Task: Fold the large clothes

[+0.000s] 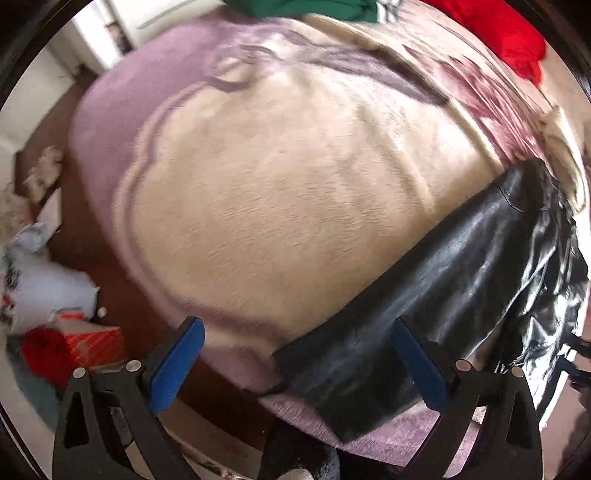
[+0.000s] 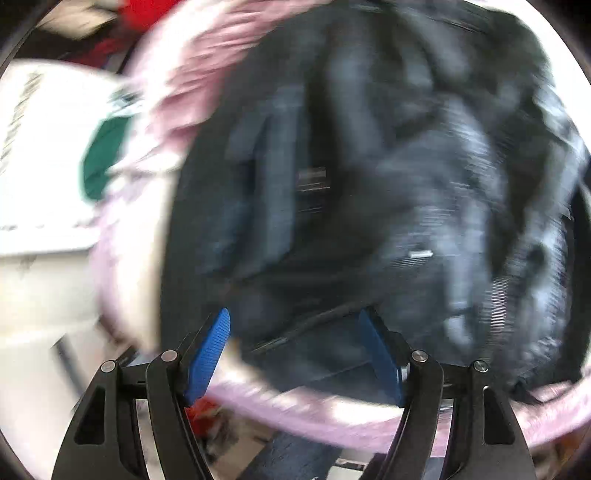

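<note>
A black shiny leather-like jacket point(image 1: 436, 310) lies on a bed covered by a cream and mauve blanket point(image 1: 280, 192); one sleeve stretches toward the bed's near edge. My left gripper point(image 1: 299, 354) is open, its blue pads above the sleeve end, holding nothing. In the right wrist view the jacket point(image 2: 369, 177) fills most of the frame, blurred by motion, with a zipper pull visible. My right gripper point(image 2: 295, 350) is open just above the jacket's lower edge.
A green garment point(image 1: 314, 9) and a red garment point(image 1: 517, 40) lie at the far side of the bed. Bags, a red box point(image 1: 92, 347) and clutter sit on the brown floor at left. The bed's edge runs close below both grippers.
</note>
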A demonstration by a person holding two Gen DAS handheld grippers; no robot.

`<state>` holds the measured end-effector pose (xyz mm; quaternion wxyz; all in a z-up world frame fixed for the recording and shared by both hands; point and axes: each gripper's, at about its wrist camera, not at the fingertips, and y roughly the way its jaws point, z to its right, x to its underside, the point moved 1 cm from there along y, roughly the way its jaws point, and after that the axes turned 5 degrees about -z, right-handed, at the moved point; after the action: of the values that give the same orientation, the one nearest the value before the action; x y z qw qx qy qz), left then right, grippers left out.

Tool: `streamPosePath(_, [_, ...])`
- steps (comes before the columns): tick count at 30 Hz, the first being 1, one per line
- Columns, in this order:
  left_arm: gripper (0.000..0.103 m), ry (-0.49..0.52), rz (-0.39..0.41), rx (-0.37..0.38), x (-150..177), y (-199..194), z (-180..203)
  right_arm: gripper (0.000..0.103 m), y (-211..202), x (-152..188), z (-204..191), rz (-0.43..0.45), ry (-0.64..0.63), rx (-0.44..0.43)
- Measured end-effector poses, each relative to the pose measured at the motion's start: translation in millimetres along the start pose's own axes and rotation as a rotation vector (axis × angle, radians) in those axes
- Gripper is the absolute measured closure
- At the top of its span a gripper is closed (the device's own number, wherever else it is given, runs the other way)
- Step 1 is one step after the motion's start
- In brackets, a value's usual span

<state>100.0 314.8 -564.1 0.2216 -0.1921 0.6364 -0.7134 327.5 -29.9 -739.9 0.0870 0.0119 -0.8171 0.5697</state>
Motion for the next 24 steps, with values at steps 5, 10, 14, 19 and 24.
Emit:
streamPosePath(5, [0.000,0.122,-0.016,0.043,-18.6,15.0,30.9,0.029,-2.6,-0.6,94.9,0.126,0.444,0.130])
streamPosePath(10, [0.000,0.193,-0.013,0.056,-29.0,18.8,52.3,0.029,-39.2,12.5,187.2,0.293,0.758,0.005])
streamPosePath(14, [0.000,0.207,-0.004,0.070,-37.1,17.8,57.6,0.029,-85.4,-6.4,235.1,0.429,0.808,0.049])
streamPosePath(19, [0.000,0.218,-0.017,0.086,-36.9,23.0,65.1,0.067,-84.4,-55.5,247.1,0.352,0.710,0.083])
streamPosePath(24, [0.000,0.243,-0.017,0.072,-38.3,27.2,79.5,0.095,-92.9,-63.0,243.6,0.395,0.654,0.255])
